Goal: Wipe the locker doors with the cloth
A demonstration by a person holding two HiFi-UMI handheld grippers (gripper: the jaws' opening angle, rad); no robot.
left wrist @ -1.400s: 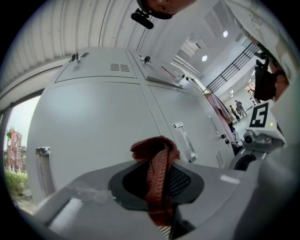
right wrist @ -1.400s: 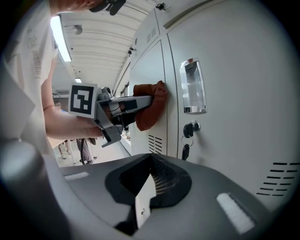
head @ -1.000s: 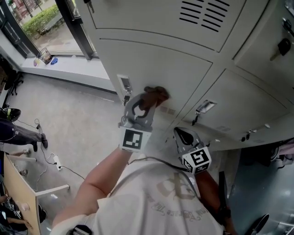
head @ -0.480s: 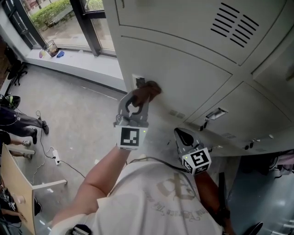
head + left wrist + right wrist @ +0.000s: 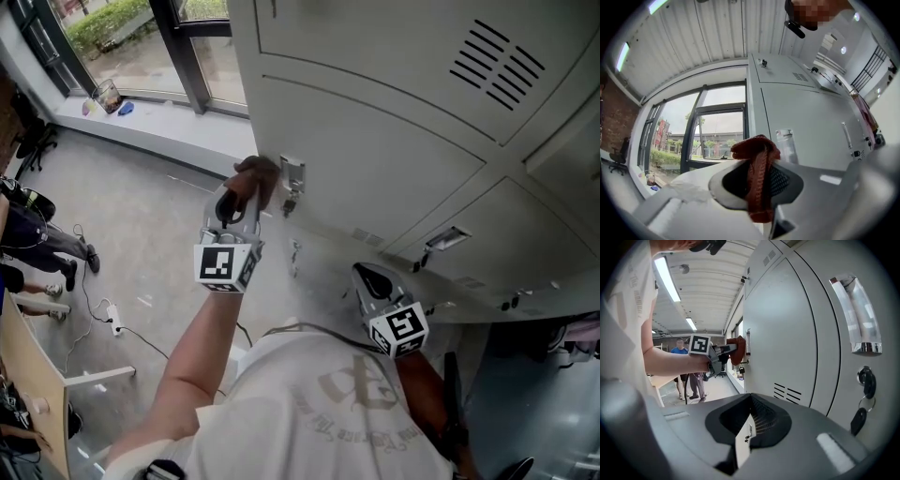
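Note:
My left gripper [image 5: 246,190] is shut on a reddish-brown cloth [image 5: 256,170] and presses it against the left edge of a grey locker door [image 5: 394,159], just beside the door's latch plate [image 5: 292,178]. In the left gripper view the cloth [image 5: 757,154] bunches up between the jaws of the left gripper [image 5: 757,180], with the locker door [image 5: 811,126] beyond. My right gripper [image 5: 372,277] hangs low near my body, shut with nothing in it. From the right gripper [image 5: 747,432], the left gripper [image 5: 723,352] and the cloth [image 5: 737,348] show against the door [image 5: 783,333].
More locker doors lie to the right and below, with a pull handle [image 5: 445,237]. Keys hang from a lock [image 5: 862,380] under a handle [image 5: 858,319]. A window [image 5: 112,28] and sill stand at the left. People [image 5: 37,248], a power strip [image 5: 114,328] and a wooden table [image 5: 28,384] occupy the floor.
My left gripper has slid the cloth leftwards across the door, from its middle to the left edge by the latch. The right gripper has stayed in place.

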